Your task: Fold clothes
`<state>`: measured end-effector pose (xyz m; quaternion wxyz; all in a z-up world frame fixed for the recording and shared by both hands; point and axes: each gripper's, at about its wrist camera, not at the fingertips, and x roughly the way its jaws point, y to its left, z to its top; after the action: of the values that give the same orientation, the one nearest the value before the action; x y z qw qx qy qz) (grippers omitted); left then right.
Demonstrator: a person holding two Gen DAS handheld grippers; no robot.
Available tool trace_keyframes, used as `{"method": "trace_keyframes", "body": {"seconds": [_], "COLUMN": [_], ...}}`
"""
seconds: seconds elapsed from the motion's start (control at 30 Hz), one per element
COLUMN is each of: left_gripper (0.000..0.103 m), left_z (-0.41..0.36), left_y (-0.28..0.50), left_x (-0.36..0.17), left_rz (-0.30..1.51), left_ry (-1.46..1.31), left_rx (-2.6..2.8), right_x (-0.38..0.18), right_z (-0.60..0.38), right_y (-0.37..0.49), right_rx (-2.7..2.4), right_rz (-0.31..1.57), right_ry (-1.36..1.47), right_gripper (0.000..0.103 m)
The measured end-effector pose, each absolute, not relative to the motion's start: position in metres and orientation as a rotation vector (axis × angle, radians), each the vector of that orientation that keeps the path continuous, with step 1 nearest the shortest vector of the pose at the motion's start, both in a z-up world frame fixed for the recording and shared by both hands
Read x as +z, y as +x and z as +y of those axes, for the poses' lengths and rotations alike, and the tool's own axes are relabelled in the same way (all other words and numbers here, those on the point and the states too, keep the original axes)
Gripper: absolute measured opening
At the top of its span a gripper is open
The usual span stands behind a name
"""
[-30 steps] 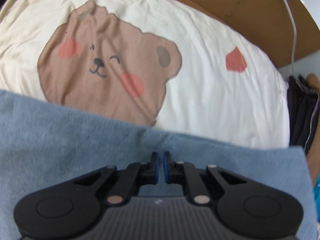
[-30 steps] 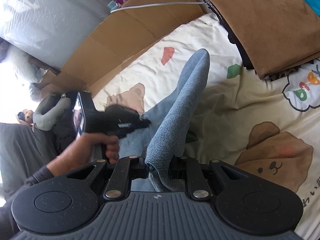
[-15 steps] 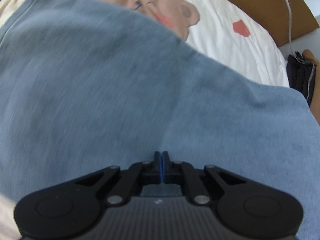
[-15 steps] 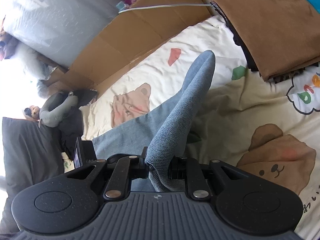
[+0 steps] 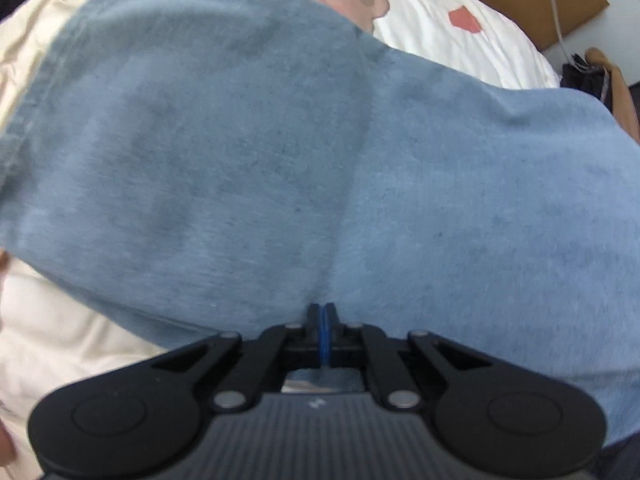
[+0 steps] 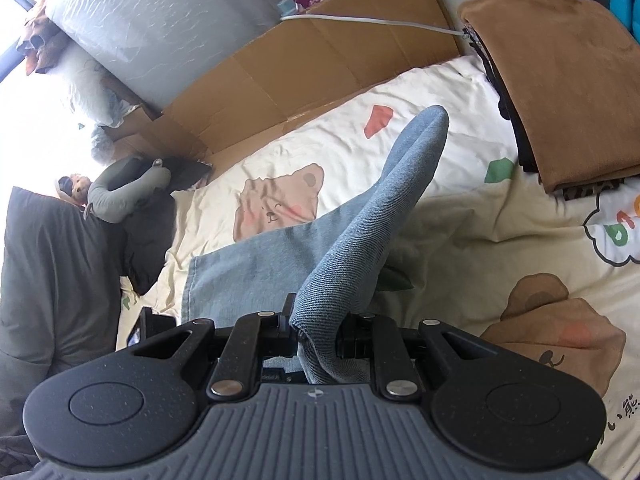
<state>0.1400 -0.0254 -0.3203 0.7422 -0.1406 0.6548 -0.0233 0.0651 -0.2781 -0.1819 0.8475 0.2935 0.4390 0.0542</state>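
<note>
While both tongs, left gripper (image 5: 323, 316) and right gripper (image 6: 314, 326), stay clamped on the blue garment (image 6: 360, 216) over the bedsheet (image 6: 460, 208), matching edges evenly should keep the fold square.

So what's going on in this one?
A person is folding a blue denim garment on a cream bedsheet printed with cartoon bears, using two handheld grippers. The right gripper is shut on a bunched edge of the denim, which rises from it as a ridge. The left gripper is shut at the near edge of the denim, which spreads across most of its view. A folded brown garment lies at the bed's far corner.
</note>
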Motion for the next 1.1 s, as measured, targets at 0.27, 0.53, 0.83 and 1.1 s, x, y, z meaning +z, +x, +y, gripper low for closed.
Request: {"method": "trace_keyframes", "body": {"seconds": [0.27,0.53,0.83,1.1], "left_gripper": [0.029,0.065,0.08,0.087], "left_z": [-0.001,0.021,0.044,0.054], "left_y": [0.148,0.158,0.149,0.164], "left_x": [-0.265,-0.191,-0.127,-0.12], "left_rz": [1.403,1.361,1.35,1.322], "left_ry": [-0.242,-0.268,-0.3,-0.336], "left_rx": [-0.078,-0.09,-0.117,-0.147], "right_x": [-0.174,-0.169,-0.167,-0.159], "right_z": [-0.264,-0.258,-0.25,-0.238], "right_y": [0.068,0.067,0.067,0.072], "right_rx": [0.12,0.116,0.122,0.141], "right_rz": [0.905,0.905,0.901,0.903], "right_ry": [0.571,0.551,0.514,0.462], "right_gripper": [0.016,0.016,0.016,0.016]}}
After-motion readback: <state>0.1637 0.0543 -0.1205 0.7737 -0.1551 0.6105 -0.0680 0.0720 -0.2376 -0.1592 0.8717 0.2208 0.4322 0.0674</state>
